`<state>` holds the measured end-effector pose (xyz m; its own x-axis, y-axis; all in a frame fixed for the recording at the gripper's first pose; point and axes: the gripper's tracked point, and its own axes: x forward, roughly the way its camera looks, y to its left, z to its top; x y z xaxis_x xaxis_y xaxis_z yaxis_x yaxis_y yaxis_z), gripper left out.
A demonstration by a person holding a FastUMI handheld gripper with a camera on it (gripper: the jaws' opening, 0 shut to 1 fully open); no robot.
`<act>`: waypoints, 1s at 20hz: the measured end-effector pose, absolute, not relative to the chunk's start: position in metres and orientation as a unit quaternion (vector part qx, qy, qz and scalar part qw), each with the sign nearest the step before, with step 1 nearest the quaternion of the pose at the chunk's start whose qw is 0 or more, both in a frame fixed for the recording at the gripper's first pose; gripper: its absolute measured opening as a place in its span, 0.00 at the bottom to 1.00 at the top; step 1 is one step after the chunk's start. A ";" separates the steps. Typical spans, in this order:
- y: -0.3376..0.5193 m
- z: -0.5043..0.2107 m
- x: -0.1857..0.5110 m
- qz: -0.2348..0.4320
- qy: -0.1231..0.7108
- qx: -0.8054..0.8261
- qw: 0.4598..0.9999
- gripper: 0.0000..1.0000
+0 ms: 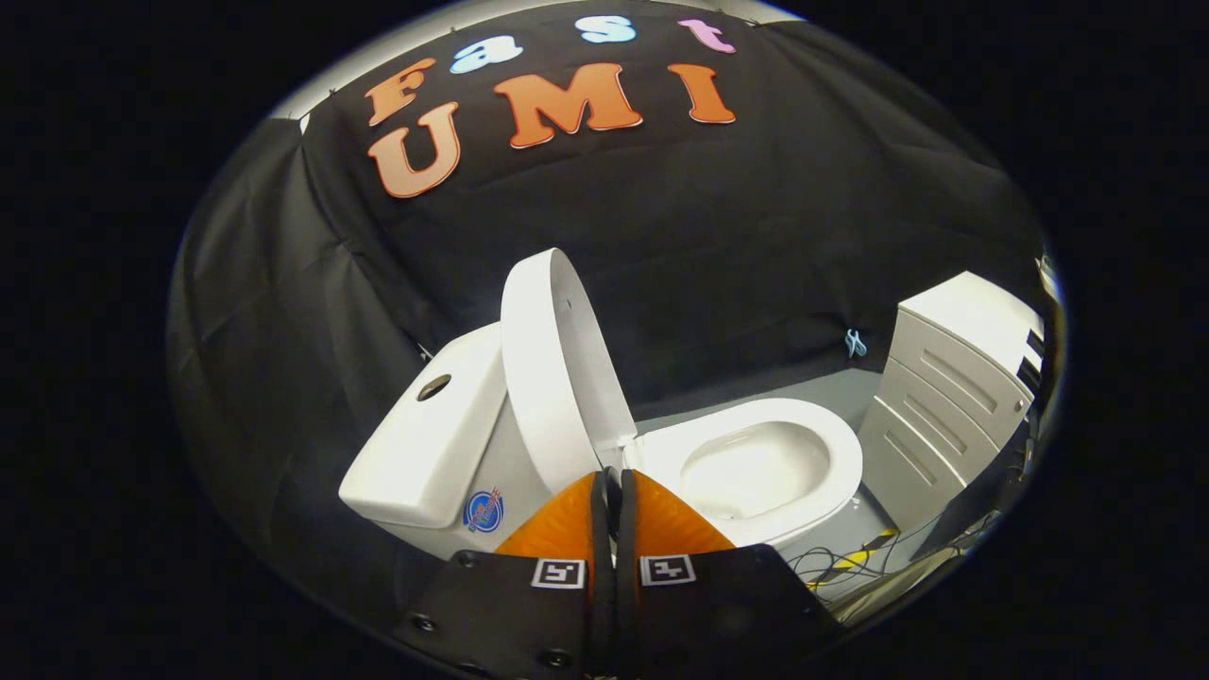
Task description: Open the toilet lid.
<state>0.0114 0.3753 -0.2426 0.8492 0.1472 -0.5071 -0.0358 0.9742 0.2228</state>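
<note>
1. The gripper is pointing forward from the near side, its two fingers lying pressed together with only a thin dark slit between them; nothing is sitting between them.
2. Each finger base is carrying a small square black-and-white coded marker; the pattern is not readable as text.
3. The toilet lid is standing raised, nearly upright and leaning back toward the cistern, with its inner face turned toward the bowl. Its hinge end is sitting just ahead of the fingertips; whether the tips are touching it cannot be told.
4. The toilet seat is lying down on the bowl, just beyond and to the right of the fingers, its opening exposed.
5. The cistern is standing to the left of the lid, carrying a round flush button on its top.
6. A round blue-and-red sticker is showing on the toilet body below the cistern; its writing is too small to read.
7. A white drawer cabinet is standing on the grey floor to the right of the bowl, well apart from the gripper.
8. Loose cables, one striped yellow and black, are lying on the floor beside the toilet base.
9. A small pale clip is hanging on the black cloth wall behind the bowl.
</note>
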 end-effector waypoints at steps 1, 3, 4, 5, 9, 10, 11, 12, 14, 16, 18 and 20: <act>0.381 -0.243 0.011 0.050 0.269 0.103 0.956 0.08; 0.385 -0.243 0.011 0.050 0.269 0.107 0.956 0.08; 0.385 -0.242 0.011 0.049 0.268 0.106 0.956 0.08; 0.387 -0.242 0.012 0.049 0.267 0.104 0.957 0.08; 0.407 -0.242 0.007 0.059 0.264 0.084 0.959 0.08; 0.412 -0.243 0.007 0.062 0.262 0.078 0.960 0.08; 0.420 -0.242 0.005 0.065 0.261 0.070 0.961 0.08; 0.425 -0.242 0.003 0.069 0.259 0.062 0.961 0.08; 0.433 -0.243 0.002 0.078 0.258 0.044 0.962 0.08; 0.438 -0.245 0.002 0.083 0.254 0.034 0.963 0.08; 0.438 -0.245 0.000 0.087 0.252 0.024 0.963 0.08; 0.444 -0.245 -0.003 0.106 0.260 0.027 0.959 0.09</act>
